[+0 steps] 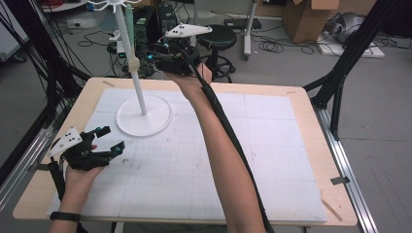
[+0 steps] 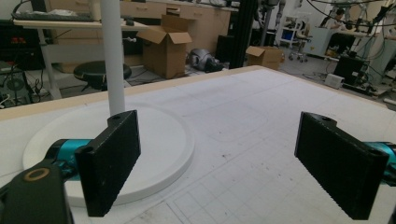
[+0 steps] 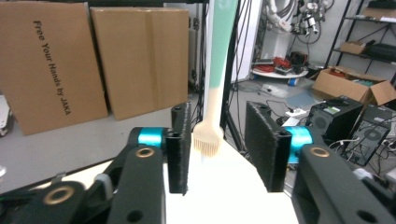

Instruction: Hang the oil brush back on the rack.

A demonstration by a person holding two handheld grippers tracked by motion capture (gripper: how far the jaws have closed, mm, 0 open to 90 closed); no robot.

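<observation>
A white stand (image 1: 144, 118) with a round base and a tall pole (image 2: 112, 56) stands at the back left of the table. From its top hooks hangs a brush with a green handle (image 3: 219, 42) and a cream bristle head (image 3: 208, 137). My right gripper (image 1: 145, 61) is raised beside the pole, and in the right gripper view it (image 3: 218, 144) is open with the brush head between its jaws, nearer the left jaw. My left gripper (image 1: 112, 138) rests low at the table's left, open and with nothing in it (image 2: 217, 158), pointing at the stand's base (image 2: 154, 140).
A white gridded mat (image 1: 272, 145) covers most of the wooden table (image 1: 316, 145). A black stool (image 1: 217, 38), cardboard boxes (image 1: 311, 17) and cables lie on the floor beyond the far edge. Black frame struts (image 1: 340, 73) stand at the right.
</observation>
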